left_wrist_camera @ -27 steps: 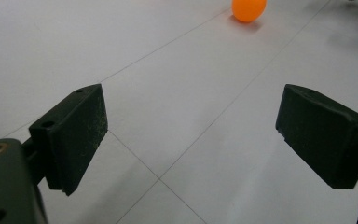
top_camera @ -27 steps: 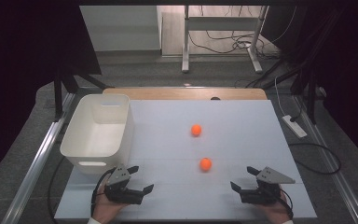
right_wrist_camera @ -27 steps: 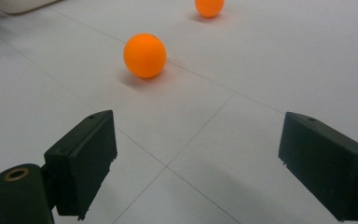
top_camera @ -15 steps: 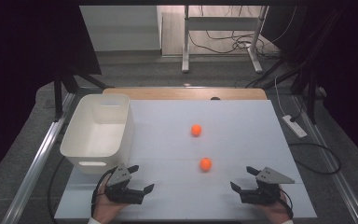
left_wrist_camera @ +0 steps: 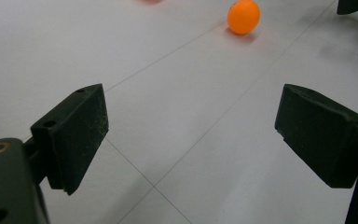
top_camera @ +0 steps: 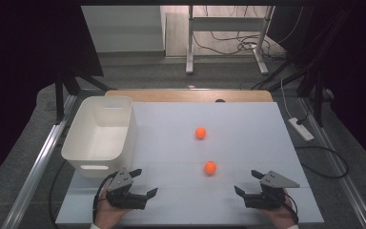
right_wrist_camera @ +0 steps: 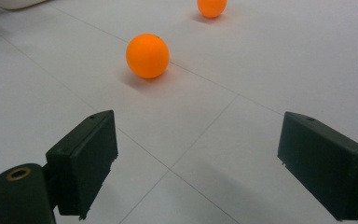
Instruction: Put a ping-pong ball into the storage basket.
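Observation:
Two orange balls lie on the white table: the near ball (top_camera: 210, 167) (left_wrist_camera: 244, 17) (right_wrist_camera: 148, 55) and the far ball (top_camera: 200, 133) (right_wrist_camera: 211, 7). My left gripper (top_camera: 144, 183) (left_wrist_camera: 191, 135) rests near the front left of the table, open, with bare tabletop between its jaws. My right gripper (top_camera: 248, 182) (right_wrist_camera: 196, 158) sits near the front right, also open and holding nothing. The near ball lies between the two grippers, a little farther away, touching neither.
A white plastic bin (top_camera: 100, 136) stands at the table's left side, just beyond the left gripper. The white table (top_camera: 248, 129) has a wooden strip along its far edge. Cables and a power strip (top_camera: 301, 129) lie on the floor to the right.

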